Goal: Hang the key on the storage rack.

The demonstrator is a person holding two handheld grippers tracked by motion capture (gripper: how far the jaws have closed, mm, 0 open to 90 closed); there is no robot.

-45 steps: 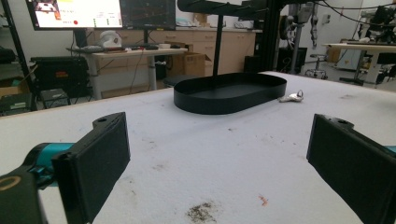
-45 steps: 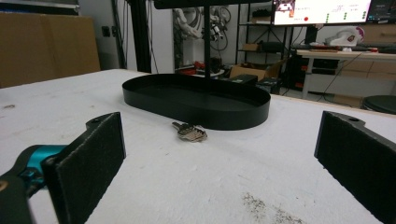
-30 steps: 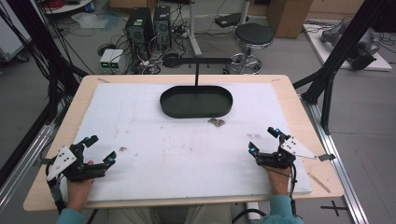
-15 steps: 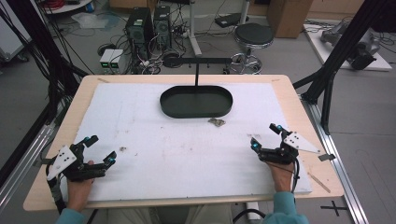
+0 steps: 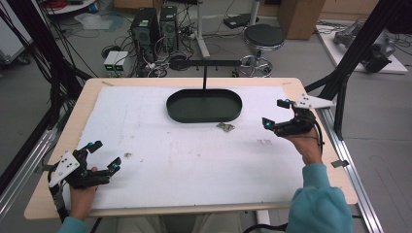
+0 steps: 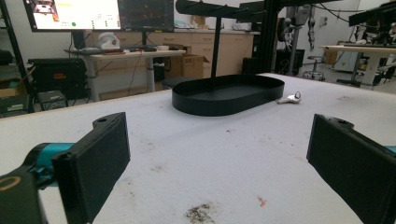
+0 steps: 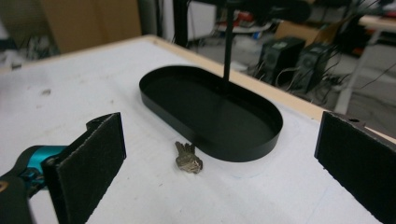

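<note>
White table covering [image 5: 194,165] is supporting a key [image 7: 188,158] just beside the black oval tray [image 7: 261,140]. Right gripper [image 5: 278,114] is hovering nearby, jaws spread (left gripper [image 5: 103,156] likewise). Key is probably light, rigid, flat: pinch its head.

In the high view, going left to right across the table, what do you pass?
Left gripper → black tray → key → right gripper.
</note>
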